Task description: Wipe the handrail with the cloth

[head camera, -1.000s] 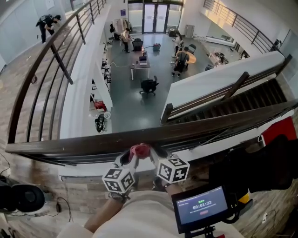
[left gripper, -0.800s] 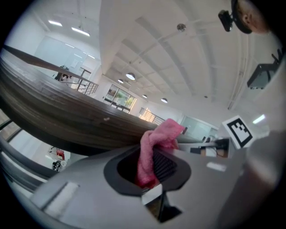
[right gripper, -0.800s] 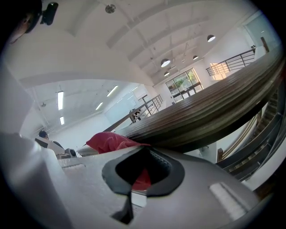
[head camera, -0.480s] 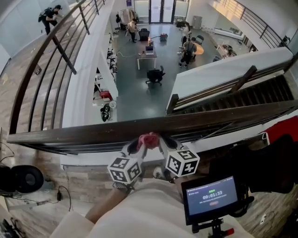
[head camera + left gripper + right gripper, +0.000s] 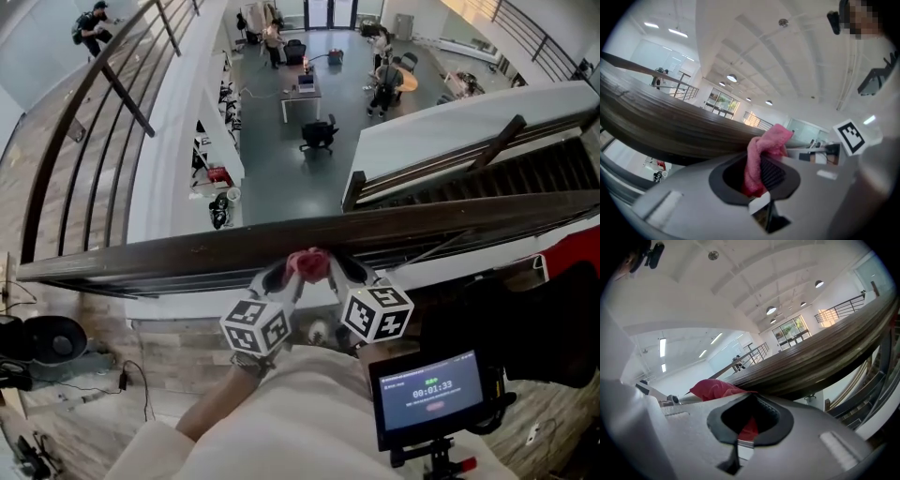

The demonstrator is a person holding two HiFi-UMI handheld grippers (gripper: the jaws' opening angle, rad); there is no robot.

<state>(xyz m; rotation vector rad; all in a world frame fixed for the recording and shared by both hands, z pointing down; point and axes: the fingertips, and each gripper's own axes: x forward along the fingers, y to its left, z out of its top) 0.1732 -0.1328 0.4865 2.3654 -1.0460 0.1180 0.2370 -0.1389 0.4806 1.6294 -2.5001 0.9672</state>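
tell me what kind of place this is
Most likely an upper gallery of an office or lab building, over an open atrium: a dark wooden handrail at the edge, a desk, office chair and people far below, and a staircase at right.

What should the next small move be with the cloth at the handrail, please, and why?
Probably push the cloth forward onto the top of the handrail and slide it sideways. The left gripper and right gripper are both shut on the bunched cloth, which sits at the rail's near edge, with long rail stretching to either side.
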